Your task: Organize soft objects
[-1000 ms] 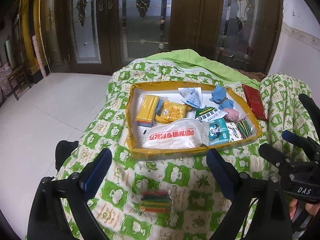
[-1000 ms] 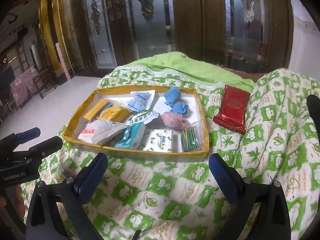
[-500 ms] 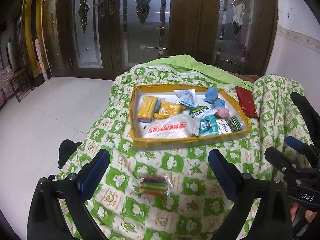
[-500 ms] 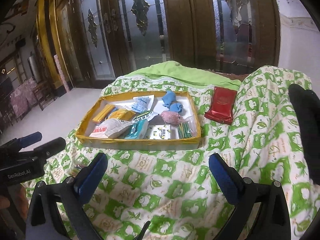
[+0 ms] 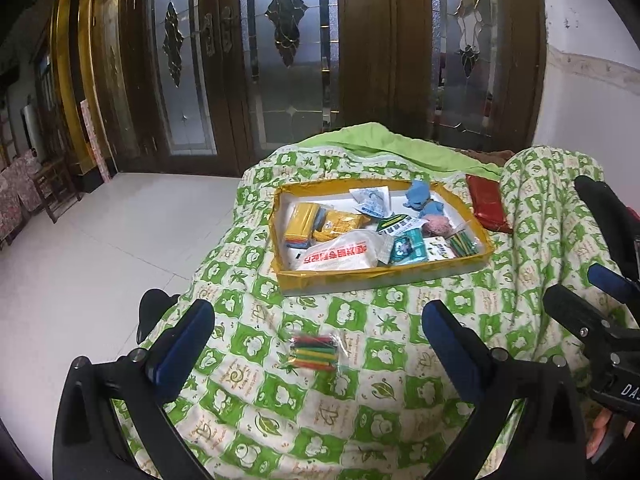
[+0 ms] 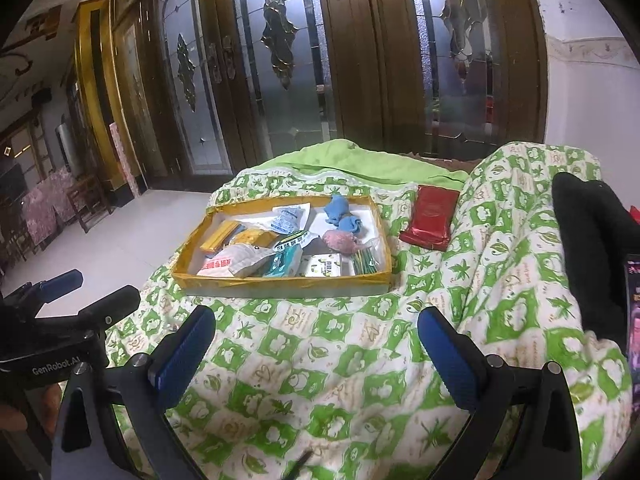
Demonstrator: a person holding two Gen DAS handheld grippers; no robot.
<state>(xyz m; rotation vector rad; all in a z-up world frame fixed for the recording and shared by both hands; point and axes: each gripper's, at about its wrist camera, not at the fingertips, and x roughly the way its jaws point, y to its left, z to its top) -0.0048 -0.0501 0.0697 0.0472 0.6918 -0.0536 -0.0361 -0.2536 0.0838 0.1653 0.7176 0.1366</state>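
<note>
A yellow-rimmed tray (image 5: 372,277) (image 6: 280,282) sits on a green-and-white quilt and holds several soft packets: a white bag with red print (image 5: 340,255), yellow packs (image 5: 301,222), a teal pouch (image 5: 406,247), a blue plush (image 5: 420,196) (image 6: 340,212) and a pink plush (image 6: 340,240). A small clear bag of coloured sticks (image 5: 314,353) lies on the quilt in front of the tray. A red packet (image 5: 486,204) (image 6: 430,217) lies right of the tray. My left gripper (image 5: 318,344) is open and empty above the stick bag. My right gripper (image 6: 316,346) is open and empty over bare quilt.
The quilt (image 6: 344,360) drapes a raised hump at the right (image 6: 520,208). A black object (image 6: 588,248) stands at the far right. Wooden glass-panelled doors (image 5: 288,60) stand behind, white tiled floor (image 5: 100,248) to the left, with a wooden chair (image 5: 52,184).
Both grippers have pulled back and risen, so the tray looks smaller and farther away. The stick bag now sits higher in the left wrist view. Both stayed open.
</note>
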